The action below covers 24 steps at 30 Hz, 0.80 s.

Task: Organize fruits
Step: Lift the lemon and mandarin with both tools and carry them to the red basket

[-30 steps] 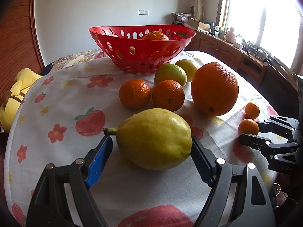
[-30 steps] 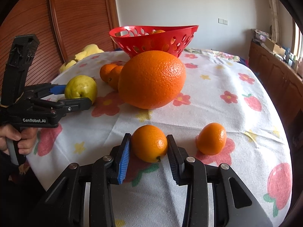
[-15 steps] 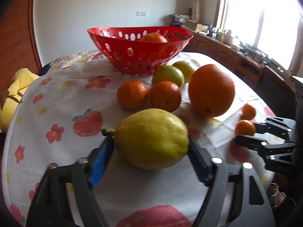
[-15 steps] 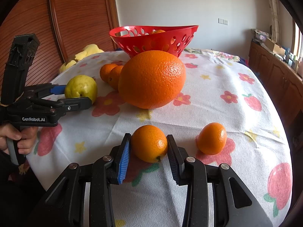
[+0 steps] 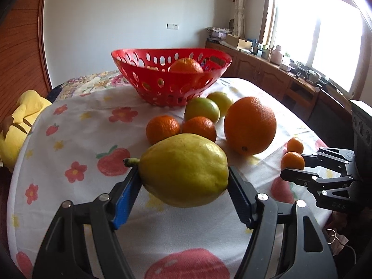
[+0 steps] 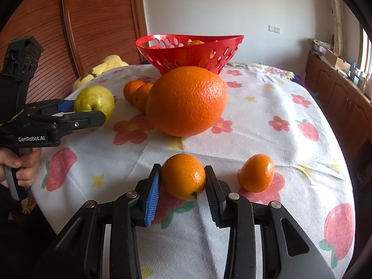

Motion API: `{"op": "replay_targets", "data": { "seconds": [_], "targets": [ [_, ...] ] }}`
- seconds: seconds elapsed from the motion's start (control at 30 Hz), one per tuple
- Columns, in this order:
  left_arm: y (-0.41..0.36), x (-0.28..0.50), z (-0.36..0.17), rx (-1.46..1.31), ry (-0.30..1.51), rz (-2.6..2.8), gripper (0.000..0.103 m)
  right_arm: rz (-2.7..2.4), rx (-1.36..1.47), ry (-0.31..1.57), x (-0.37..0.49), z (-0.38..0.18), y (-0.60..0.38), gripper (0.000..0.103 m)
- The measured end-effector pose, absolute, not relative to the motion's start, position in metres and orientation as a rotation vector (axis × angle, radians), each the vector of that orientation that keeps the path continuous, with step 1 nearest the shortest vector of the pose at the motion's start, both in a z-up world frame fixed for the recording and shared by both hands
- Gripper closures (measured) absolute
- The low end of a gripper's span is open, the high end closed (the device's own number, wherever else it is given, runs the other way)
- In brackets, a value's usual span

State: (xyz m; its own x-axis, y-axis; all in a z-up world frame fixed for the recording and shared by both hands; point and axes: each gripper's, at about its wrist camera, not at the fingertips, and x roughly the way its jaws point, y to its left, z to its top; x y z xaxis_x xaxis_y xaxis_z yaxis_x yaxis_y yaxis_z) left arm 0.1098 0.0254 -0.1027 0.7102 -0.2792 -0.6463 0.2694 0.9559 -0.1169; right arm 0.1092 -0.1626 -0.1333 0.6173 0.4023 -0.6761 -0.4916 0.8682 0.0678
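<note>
The left tool (image 5: 183, 183) is clamped on a large yellow pear-like fruit (image 5: 183, 169); its jaws have just been closing, and the blue pad and the black pad now press the fruit's two sides. The fruit is dull yellow with a faint green tinge, has lumpy, slightly dimpled skin, and carries a short greenish stem stub at its left end. In the left wrist view a shadow shows on the cloth below the fruit, so it looks raised a little off the counter (image 5: 81, 139), which is covered by a white cloth printed with red flowers and strawberries.

Taking the red perforated basket (image 5: 172, 86) as the landmark: it stands at the far side of the counter with one orange (image 5: 186, 65) inside. Just in front of it lie two green-yellow citrus fruits (image 5: 202, 110), then two medium mandarins (image 5: 162, 129) touching each other, and to their right one big orange (image 5: 250, 125) with pebbled skin. The held yellow fruit is nearest the camera, well in front of the basket.

The right tool (image 6: 182, 183) is closed on a small mandarin (image 6: 183, 175), bright orange and glossy, with a small stem nub at its base. The mandarin is far from the basket, near the counter's front edge, and seems to sit on the cloth. A second small mandarin (image 6: 257, 173) lies just beside it.

A hand (image 6: 23, 167) grips the left tool's handle.
</note>
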Motion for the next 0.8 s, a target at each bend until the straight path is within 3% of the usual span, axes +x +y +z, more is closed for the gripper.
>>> {"op": "replay_targets", "data": {
  "seconds": [0.8],
  "targets": [
    [0.023,0.12,-0.032,0.023,0.596,-0.305,0.031,0.511,-0.125,0.602,0.133,-0.06,-0.175,0.067]
  ]
}}
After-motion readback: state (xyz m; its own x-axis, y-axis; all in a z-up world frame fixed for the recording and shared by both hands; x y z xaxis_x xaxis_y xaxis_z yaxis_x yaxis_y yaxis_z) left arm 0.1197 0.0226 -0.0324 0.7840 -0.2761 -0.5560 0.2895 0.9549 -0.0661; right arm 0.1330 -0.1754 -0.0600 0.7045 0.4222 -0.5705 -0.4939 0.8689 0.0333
